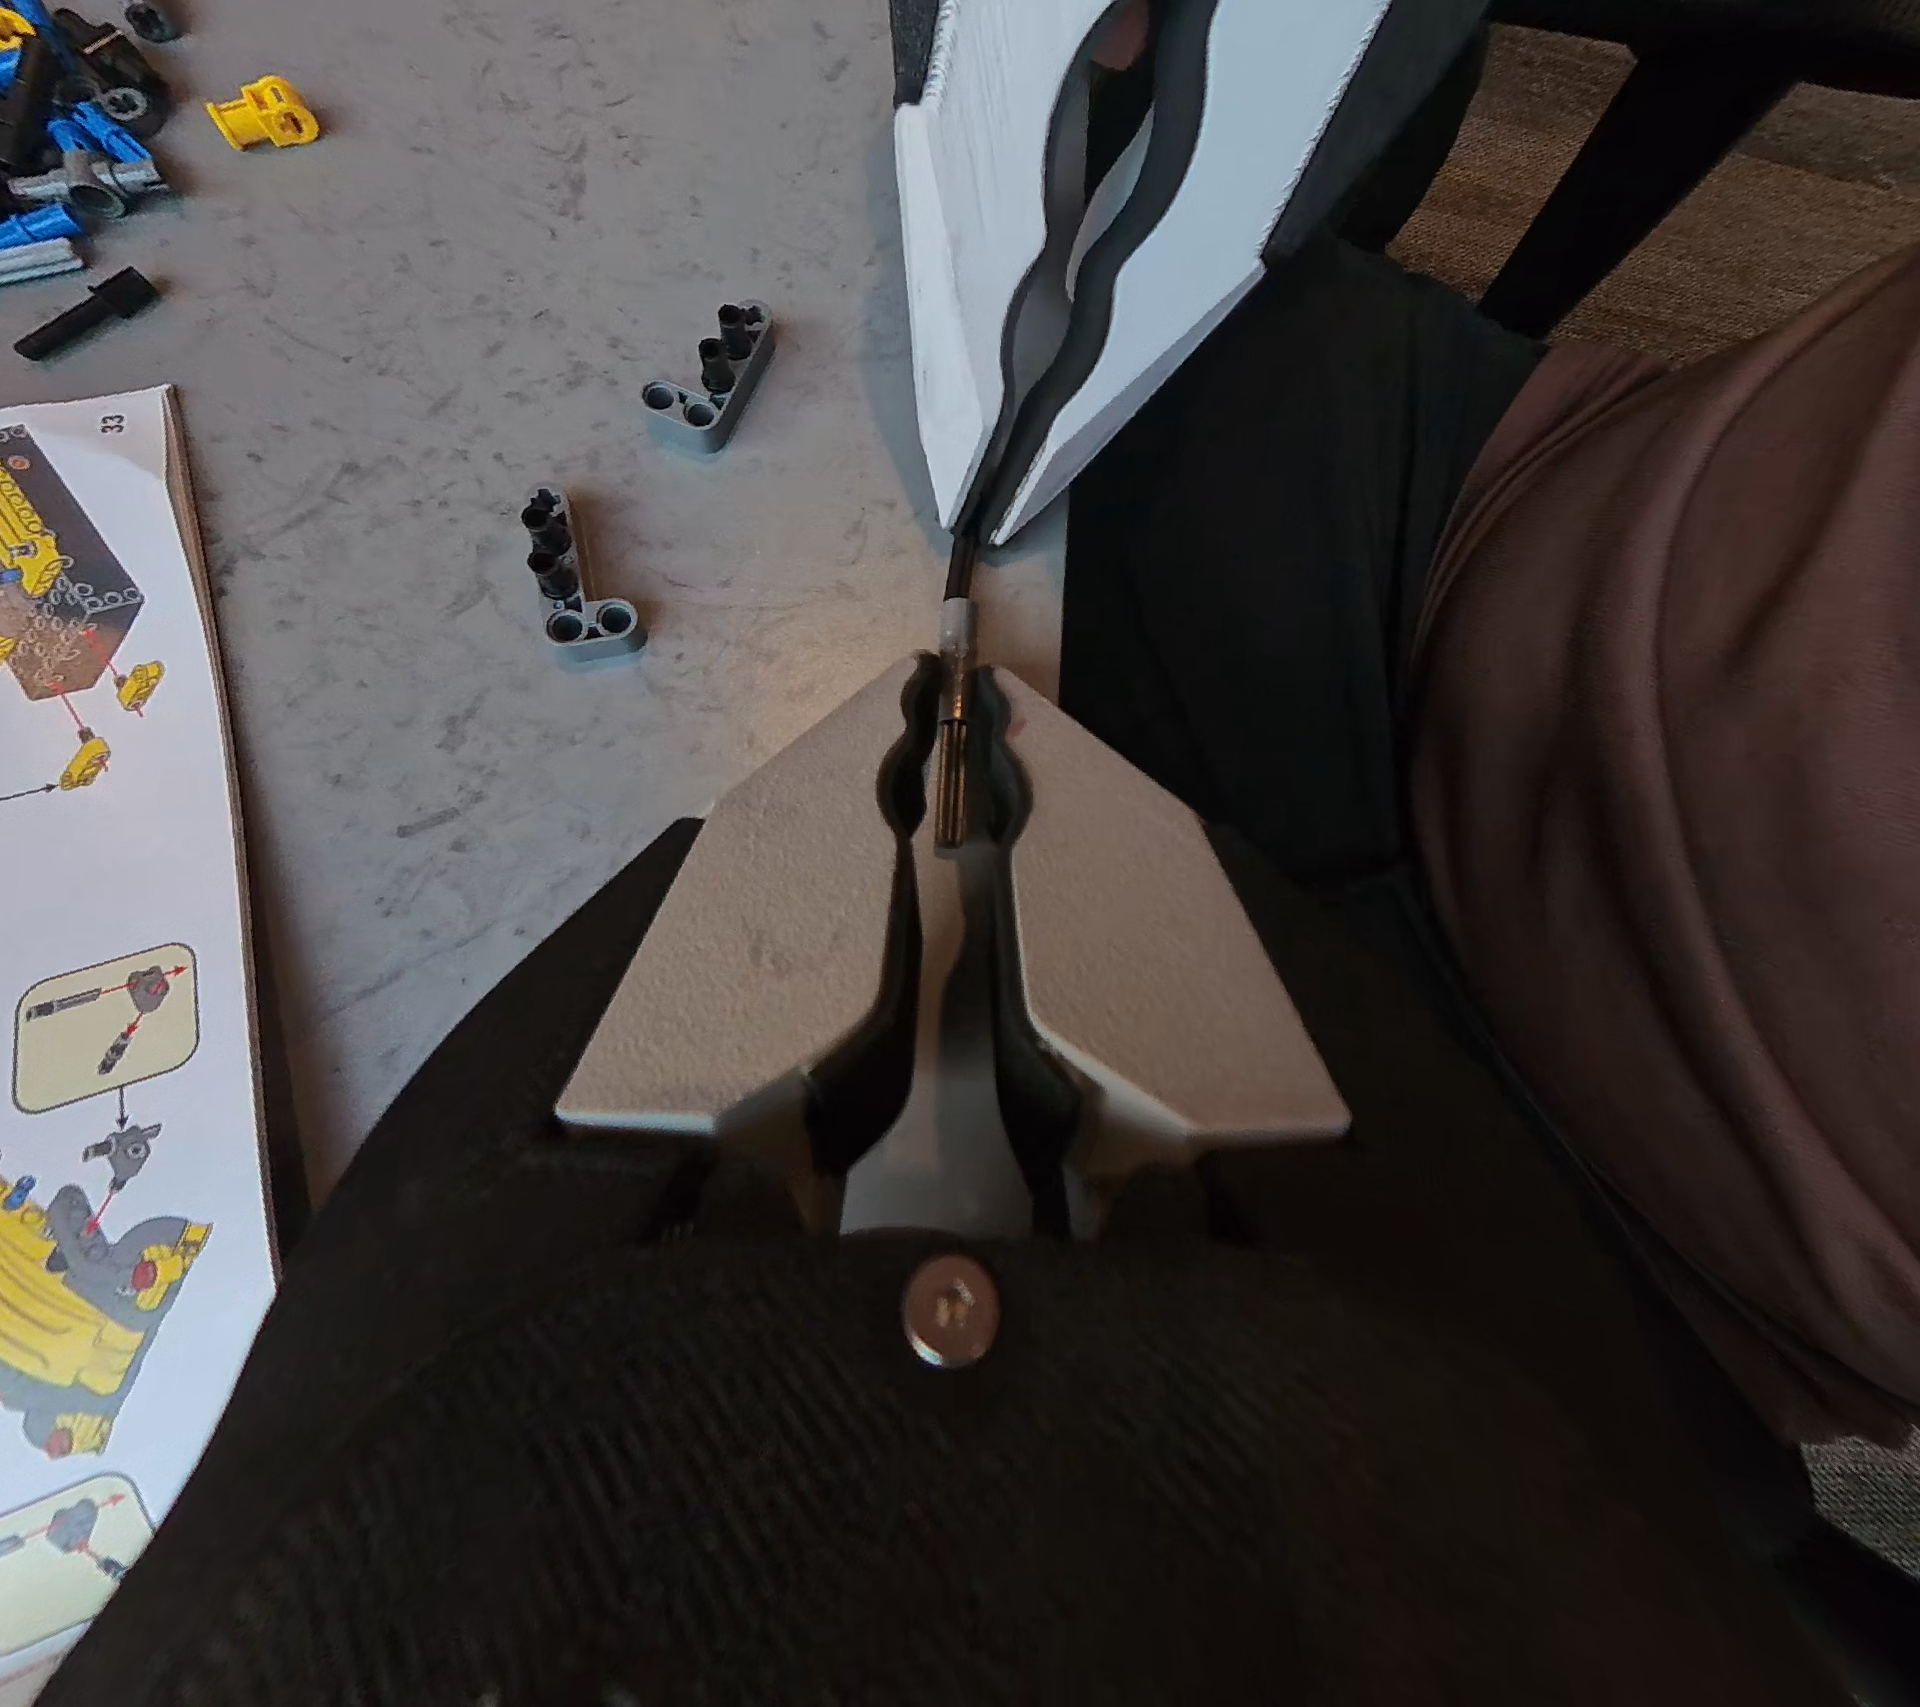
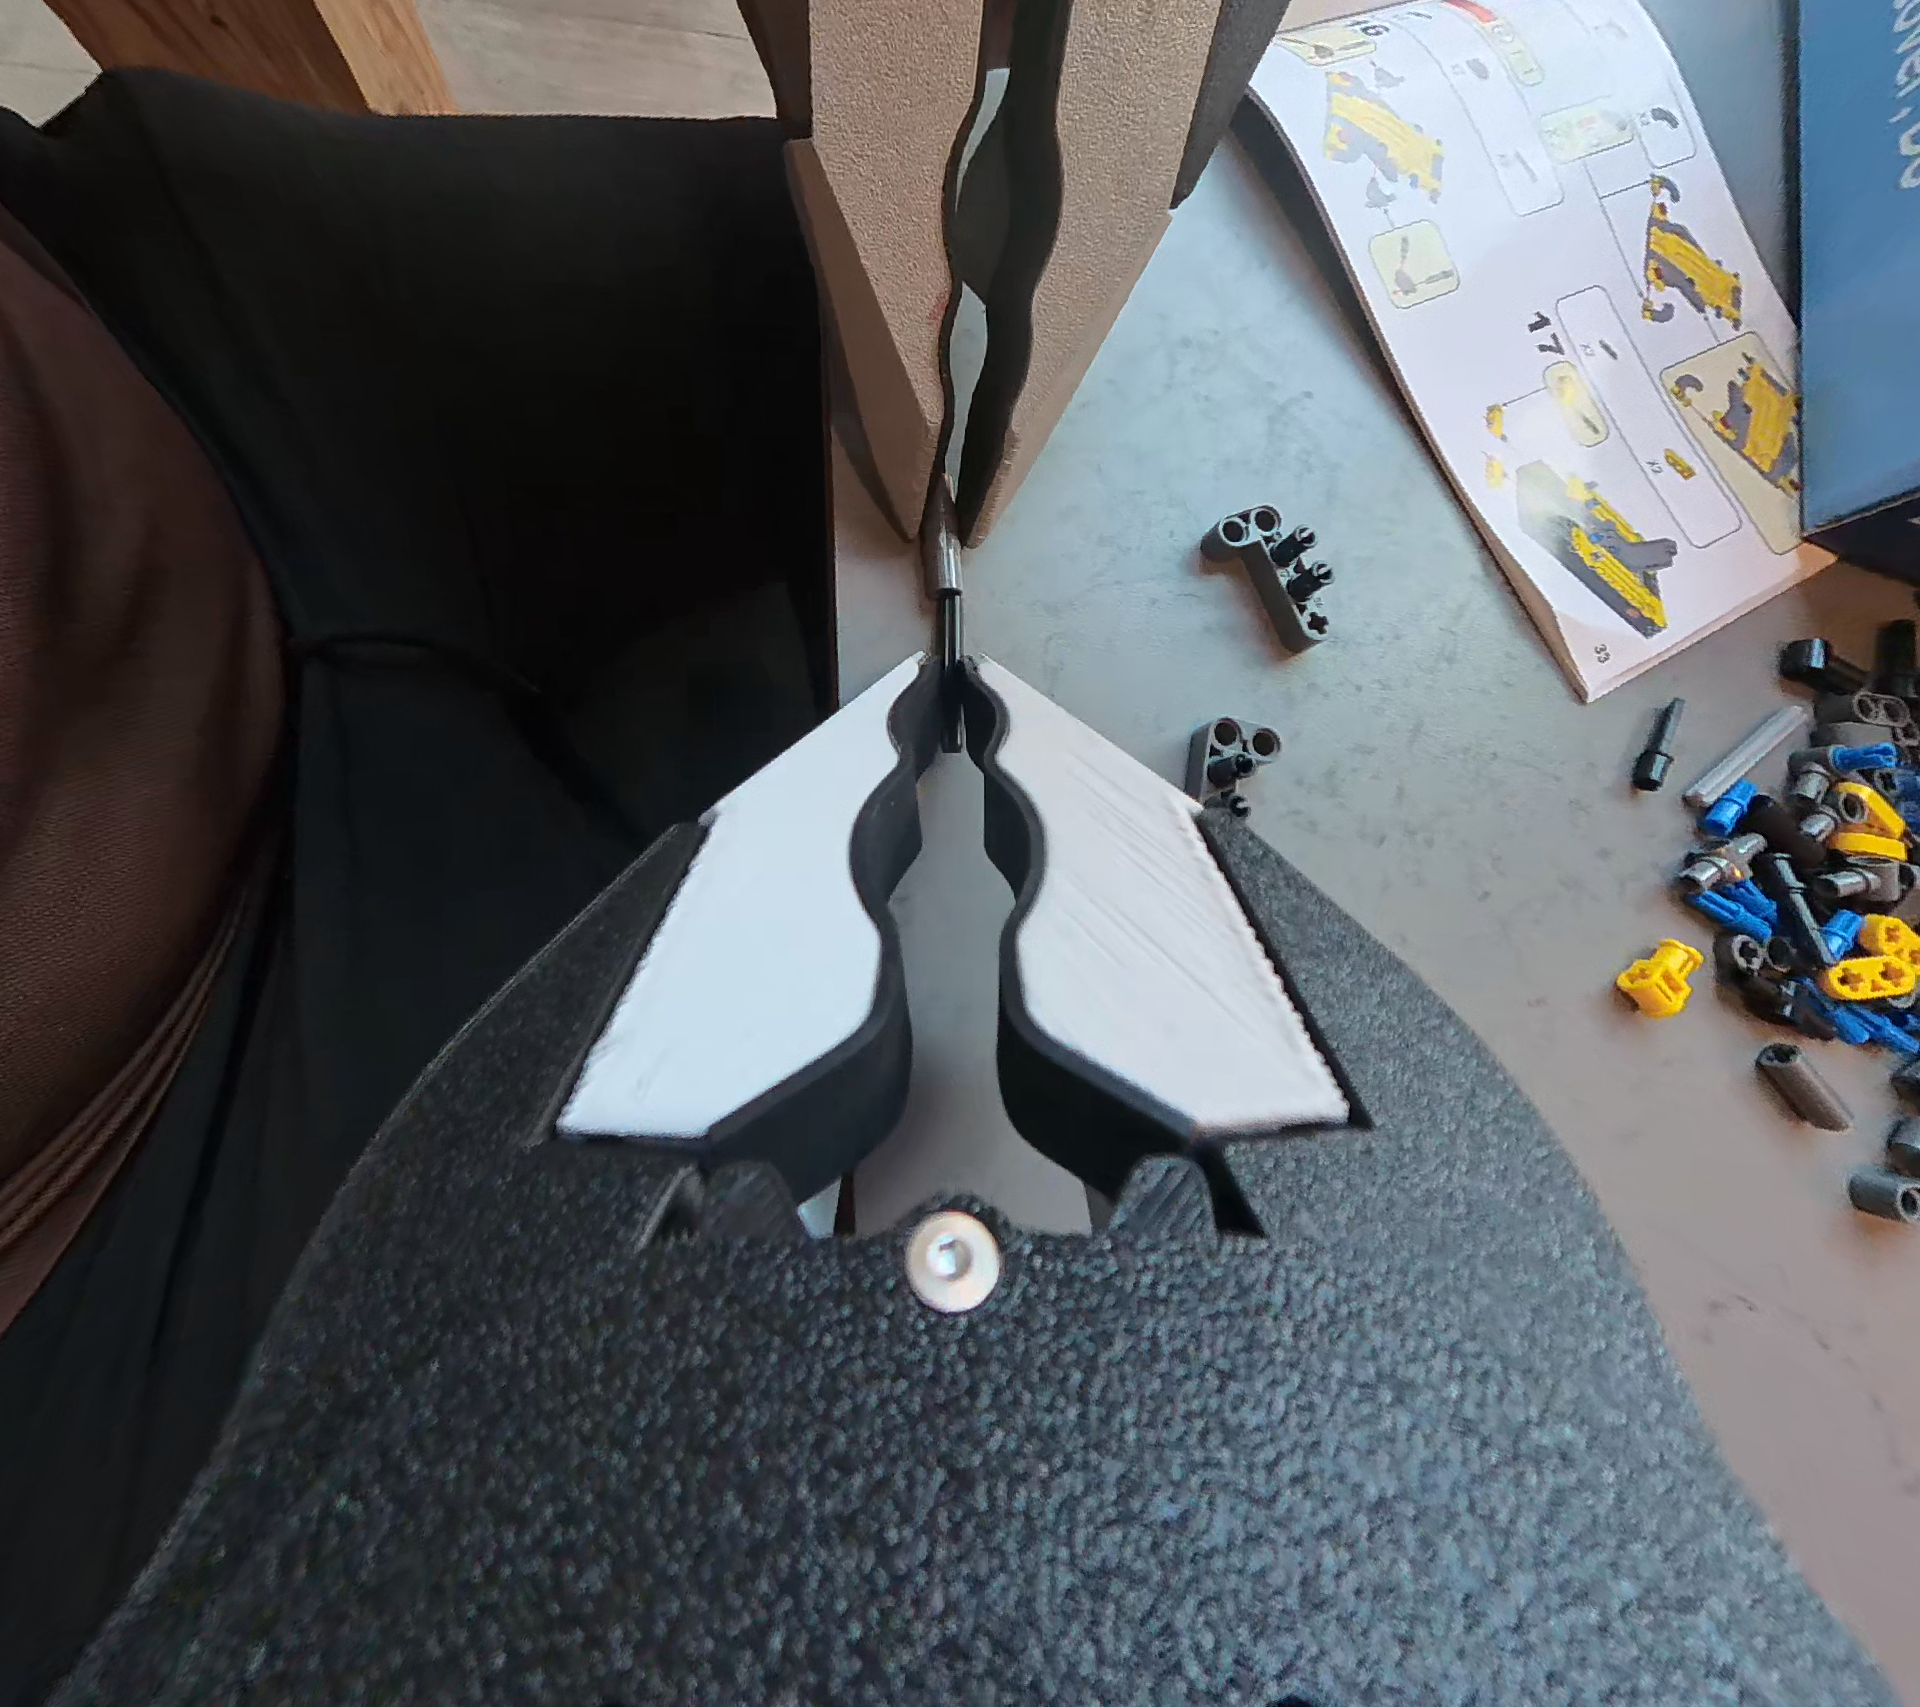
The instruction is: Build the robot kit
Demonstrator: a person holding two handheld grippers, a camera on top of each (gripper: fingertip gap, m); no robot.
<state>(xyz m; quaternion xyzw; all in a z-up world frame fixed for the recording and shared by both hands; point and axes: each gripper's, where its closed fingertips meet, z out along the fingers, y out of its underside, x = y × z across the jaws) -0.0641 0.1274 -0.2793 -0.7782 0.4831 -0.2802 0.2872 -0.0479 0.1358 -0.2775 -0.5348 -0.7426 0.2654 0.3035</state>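
My left gripper point(image 1: 951, 672), with beige fingers, is shut on a short dark grey sleeve point(image 1: 950, 774) with a pale end. My right gripper point(image 2: 948, 668), with white fingers, is shut on a thin black axle point(image 2: 948, 701). The two grippers meet tip to tip above the table's near edge. In the left wrist view the right gripper point(image 1: 977, 530) comes down from the top, and the axle point(image 1: 962, 577) runs into the sleeve's pale end. In the right wrist view the left gripper point(image 2: 941, 527) comes from the top, holding the sleeve point(image 2: 943, 564).
Two grey L-shaped beams with black pins point(image 1: 712, 379) point(image 1: 577, 582) lie on the grey table point(image 1: 468, 99). An open instruction booklet point(image 2: 1538, 286), a pile of small blue, black and yellow pieces point(image 2: 1818, 909), a yellow connector point(image 2: 1659, 977) and a blue box point(image 2: 1860, 151) lie beyond. A person's lap point(image 2: 468, 410) is at the table edge. My left and right fingertips are right by each other. Both grippers' tips are roughly 15 cm from the yellow connector point(image 2: 1659, 977). Seen from the left wrist view point(image 1: 258, 122) as well.
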